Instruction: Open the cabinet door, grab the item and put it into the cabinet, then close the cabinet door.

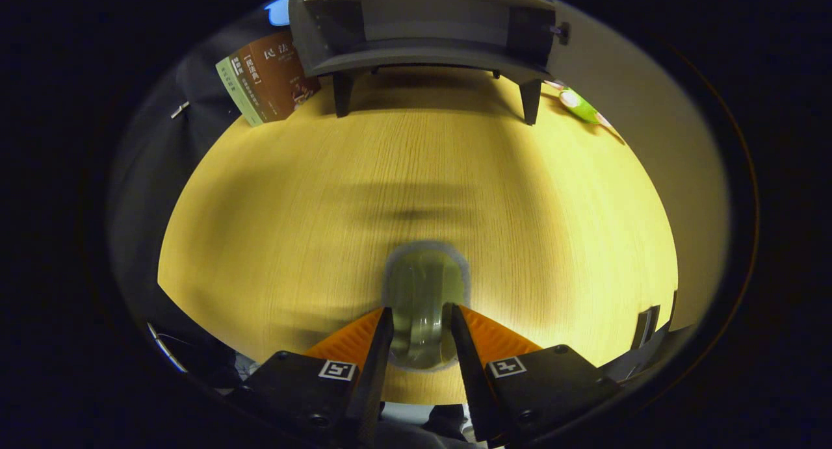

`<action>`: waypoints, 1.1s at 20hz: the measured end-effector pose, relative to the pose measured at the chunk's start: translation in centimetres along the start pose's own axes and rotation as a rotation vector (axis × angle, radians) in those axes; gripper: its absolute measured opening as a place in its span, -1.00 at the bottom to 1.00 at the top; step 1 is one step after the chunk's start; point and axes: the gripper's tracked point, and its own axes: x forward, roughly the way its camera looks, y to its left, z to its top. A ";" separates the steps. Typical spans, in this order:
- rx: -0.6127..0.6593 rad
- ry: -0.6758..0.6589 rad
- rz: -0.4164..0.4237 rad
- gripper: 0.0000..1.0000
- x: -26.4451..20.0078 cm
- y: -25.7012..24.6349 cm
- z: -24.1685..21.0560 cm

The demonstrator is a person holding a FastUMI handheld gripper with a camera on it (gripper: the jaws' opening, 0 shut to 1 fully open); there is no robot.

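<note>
Gripper (421,329) pointed across a yellow wood-grain table (273,208), fingers low over the surface. Jaws narrowed to a modest gap with a clear, pale-green glass cup (424,299) standing between them; both black fingers look to lie against its sides, so the reading is that the cup is clamped. Cup is blurred and rimmed by a grey halo, so whether its base sits on the table or is just off it cannot be told.

Small grey cabinet (426,39) on short legs stands at the far side of the table, well beyond the fingers. Its door is already swung open to the right, knob (563,30) showing at the door's edge, and the inside looks dark and bare.

Step in hand, judged from this: door open, item grabbed, carry to the cabinet under way or about to begin. Next move calls for lifting the cup, carrying it straight ahead over the bare table, raising it to clear the cabinet's floor lip and setting it upright inside before letting go. Door closing comes after.

Beside the cabinet's left side leans a brown and green book (266,78); at its right foot lies a small green and white object (580,106), kind uncertain.

Hard to make out: cabinet's top is cut off, its interior depth is in shadow, and the open door is seen nearly edge-on. Motion blur smears the table grain near the cup.
</note>
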 end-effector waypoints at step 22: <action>-0.031 -0.261 -0.100 -0.72 -10.4 1.4 10.7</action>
